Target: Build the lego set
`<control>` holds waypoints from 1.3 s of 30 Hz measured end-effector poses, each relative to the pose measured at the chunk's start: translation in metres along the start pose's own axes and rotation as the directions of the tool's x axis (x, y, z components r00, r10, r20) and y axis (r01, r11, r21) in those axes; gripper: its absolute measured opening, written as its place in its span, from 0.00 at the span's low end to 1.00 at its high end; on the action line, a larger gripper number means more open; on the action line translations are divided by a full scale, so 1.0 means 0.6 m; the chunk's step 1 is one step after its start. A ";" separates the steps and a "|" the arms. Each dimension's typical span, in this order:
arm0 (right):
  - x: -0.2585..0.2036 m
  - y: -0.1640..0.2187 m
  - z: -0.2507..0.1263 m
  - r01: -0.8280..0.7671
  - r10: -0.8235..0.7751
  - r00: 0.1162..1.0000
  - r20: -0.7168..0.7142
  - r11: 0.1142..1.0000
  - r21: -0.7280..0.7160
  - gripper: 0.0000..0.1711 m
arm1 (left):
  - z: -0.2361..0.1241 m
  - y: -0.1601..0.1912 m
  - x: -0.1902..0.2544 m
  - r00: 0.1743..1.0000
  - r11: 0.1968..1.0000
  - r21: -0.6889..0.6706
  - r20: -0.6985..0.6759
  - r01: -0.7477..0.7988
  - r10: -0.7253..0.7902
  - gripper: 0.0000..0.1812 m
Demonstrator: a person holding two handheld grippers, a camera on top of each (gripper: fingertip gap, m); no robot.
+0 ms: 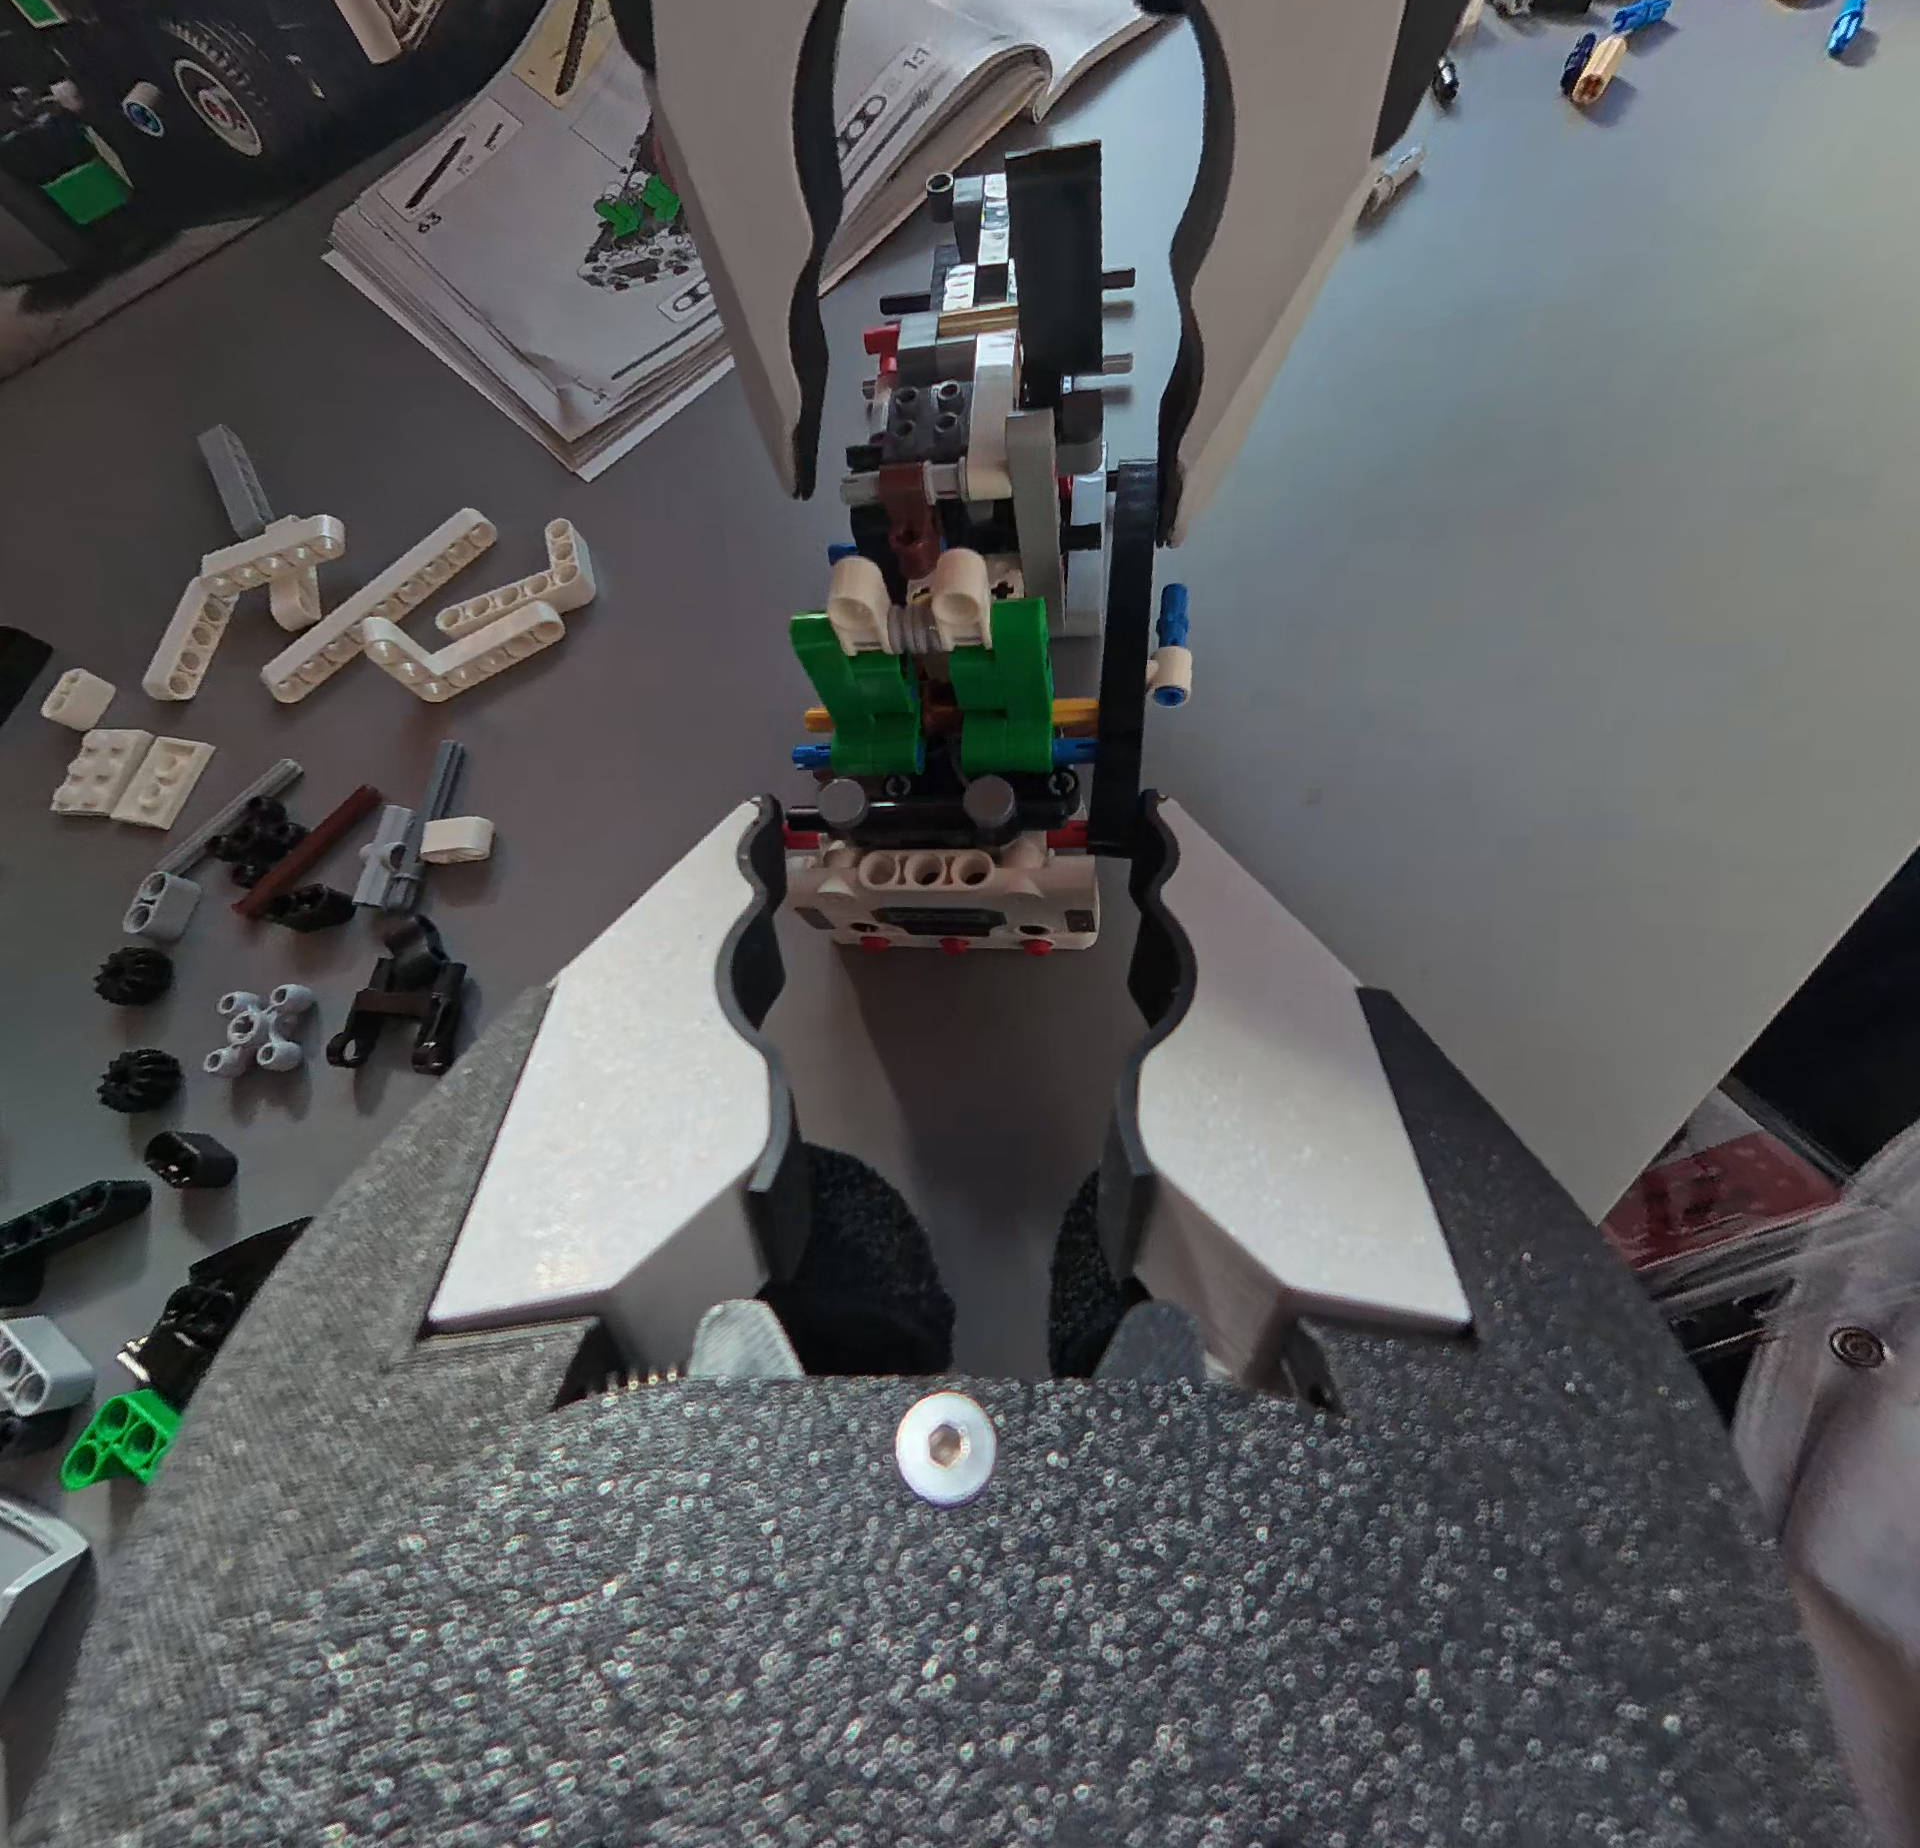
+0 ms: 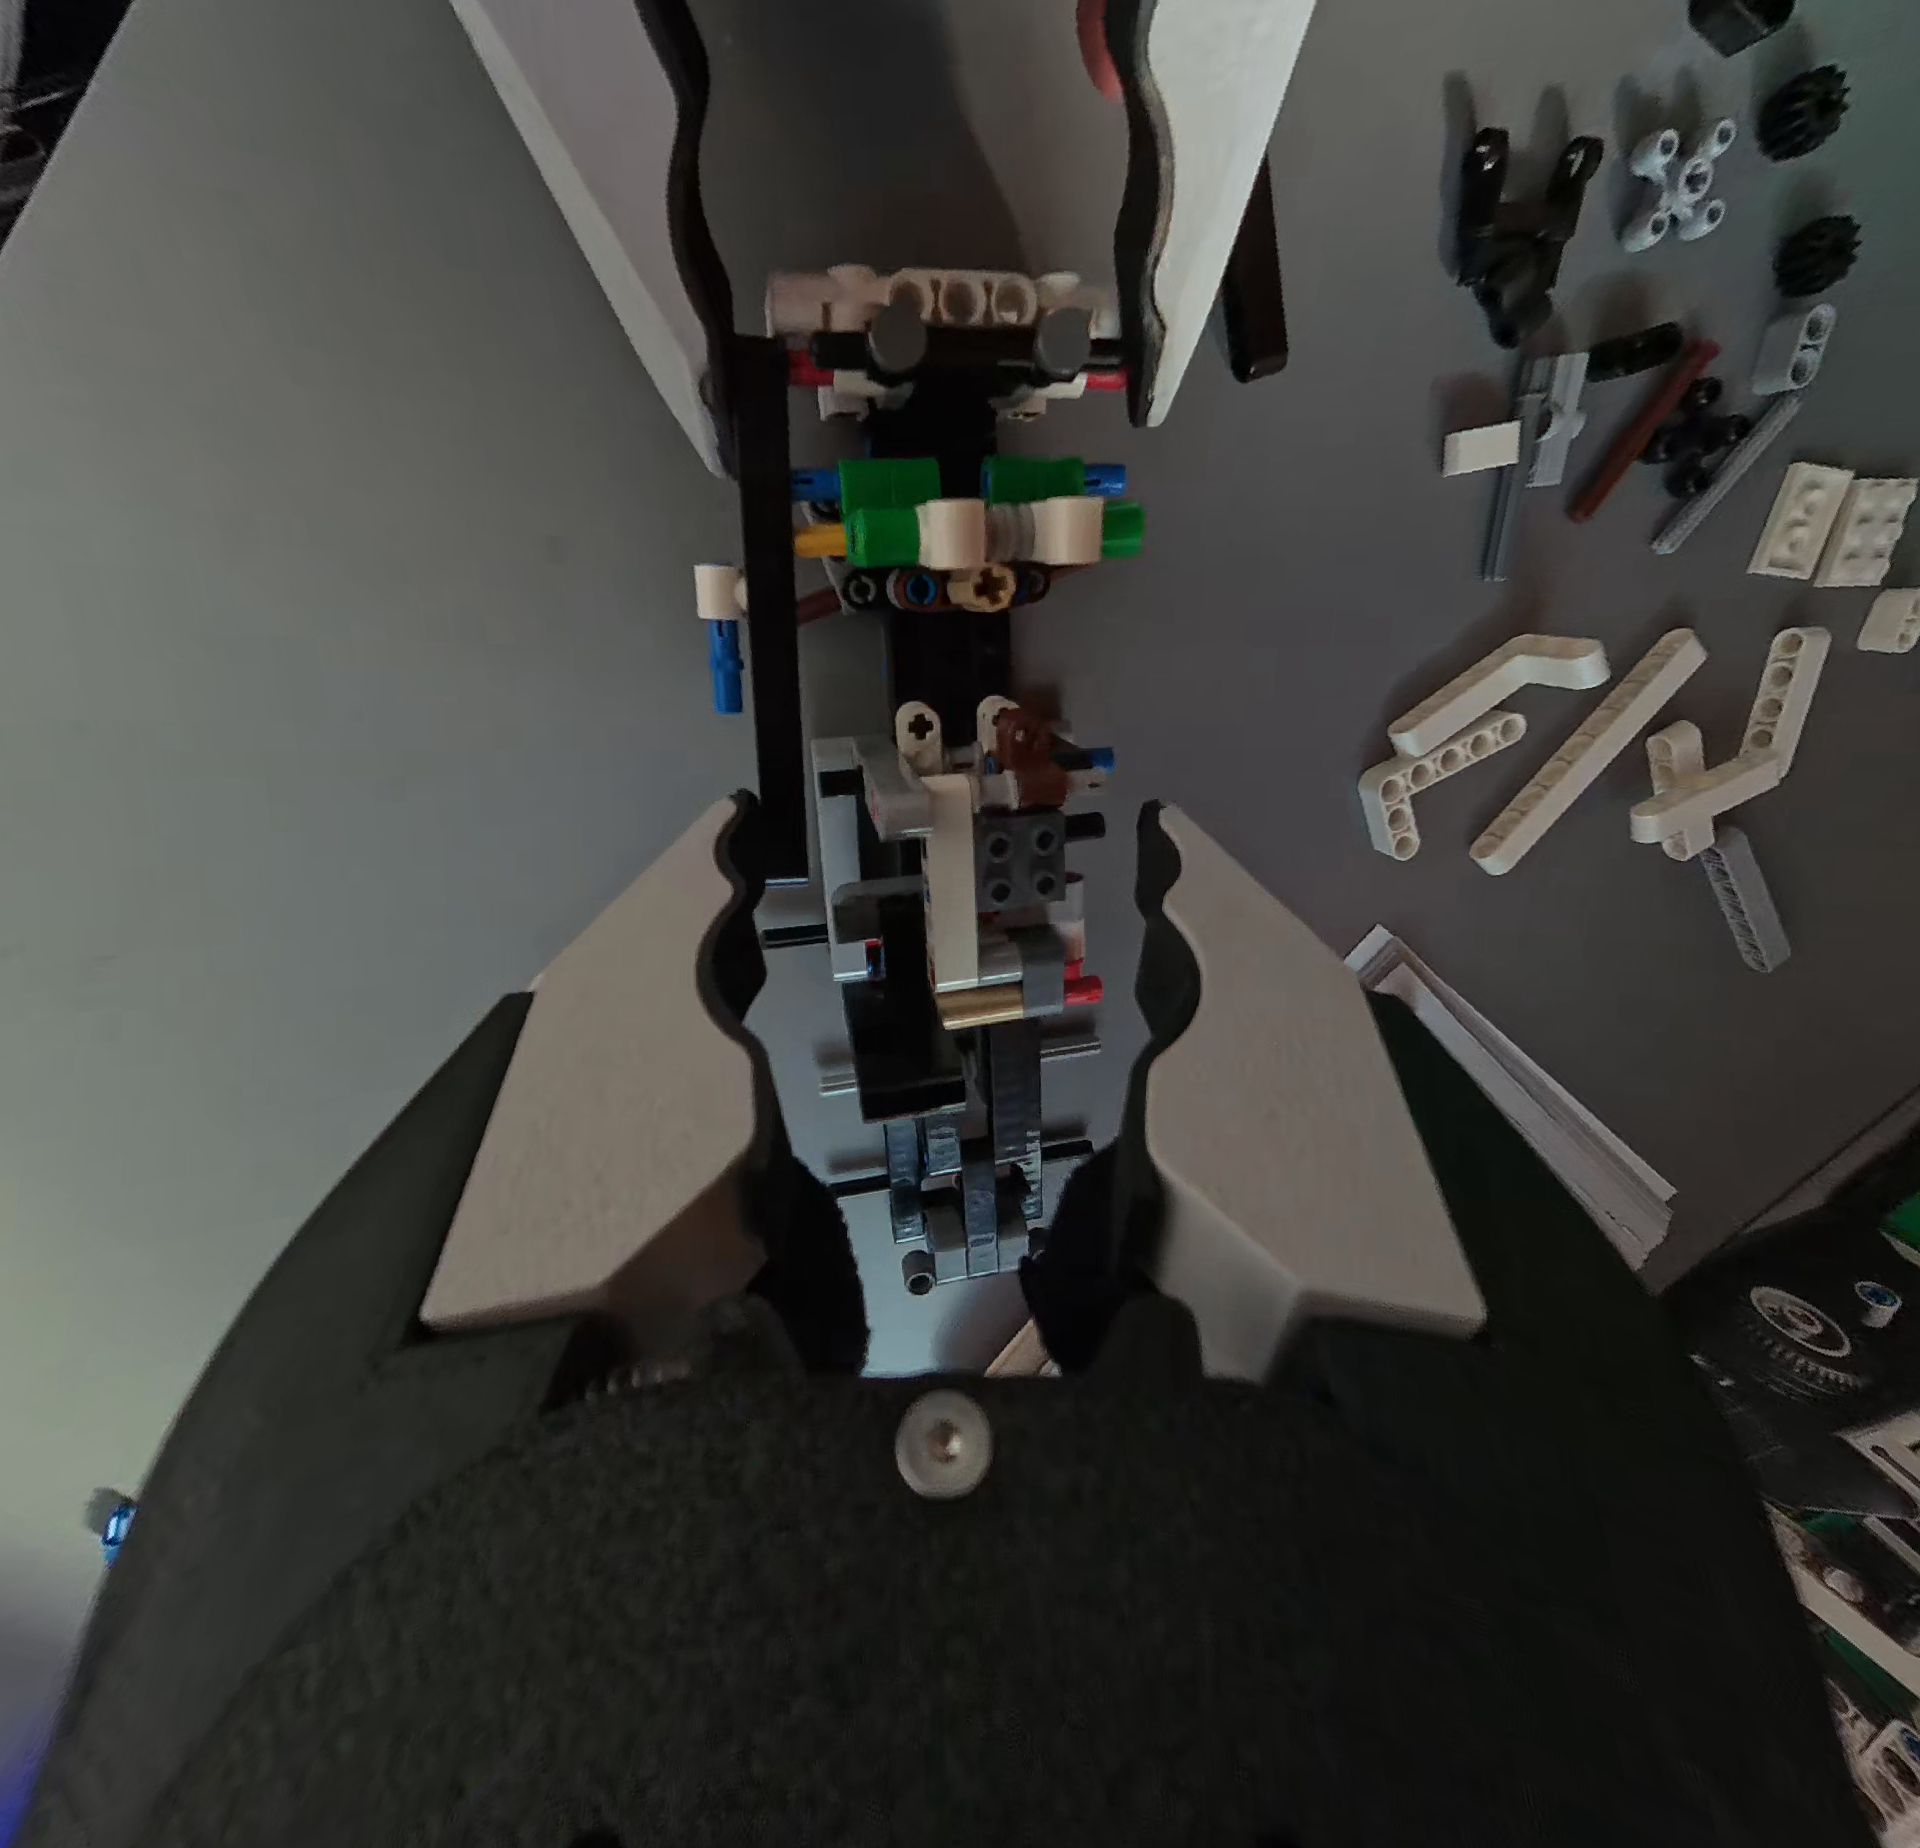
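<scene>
The half-built lego model, a long frame with green, white, black and grey parts, lies lengthwise on the grey table. My left gripper closes around its white end block; the pads sit against the block and the long black beam. My right gripper closes around the opposite grey end. Each gripper shows at the top of the other's view: the right one in the left wrist view, the left one in the right wrist view. The model also shows in the right wrist view.
White beams and small grey and black parts lie left of the model. An open instruction booklet and the set's box lie beyond. More small pieces are at the far right. The table edge runs close on the right. Tip to tip, the grippers are about 6 cm apart.
</scene>
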State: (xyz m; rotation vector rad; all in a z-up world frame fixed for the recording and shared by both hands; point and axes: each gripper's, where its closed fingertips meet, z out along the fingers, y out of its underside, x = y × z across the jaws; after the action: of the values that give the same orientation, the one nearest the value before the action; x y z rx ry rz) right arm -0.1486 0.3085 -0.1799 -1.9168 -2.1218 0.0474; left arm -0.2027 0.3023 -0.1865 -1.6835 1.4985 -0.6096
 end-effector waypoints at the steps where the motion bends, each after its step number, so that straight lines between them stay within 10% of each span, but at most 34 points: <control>1: 0.000 0.000 0.000 -0.003 0.003 1.000 0.012 1.000 0.004 0.41 | 0.000 0.000 0.000 1.000 1.000 0.000 0.001 -0.001 0.001 0.36; 39: -0.003 0.006 0.011 -0.010 0.009 0.999 0.044 1.000 0.020 0.39 | 0.001 0.002 -0.004 1.000 1.000 -0.006 0.027 -0.009 0.009 0.37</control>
State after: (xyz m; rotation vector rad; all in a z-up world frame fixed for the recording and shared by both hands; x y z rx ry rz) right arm -0.1466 0.3085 -0.1871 -1.9315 -2.1320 0.1138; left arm -0.2034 0.3045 -0.1873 -1.6825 1.4897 -0.5761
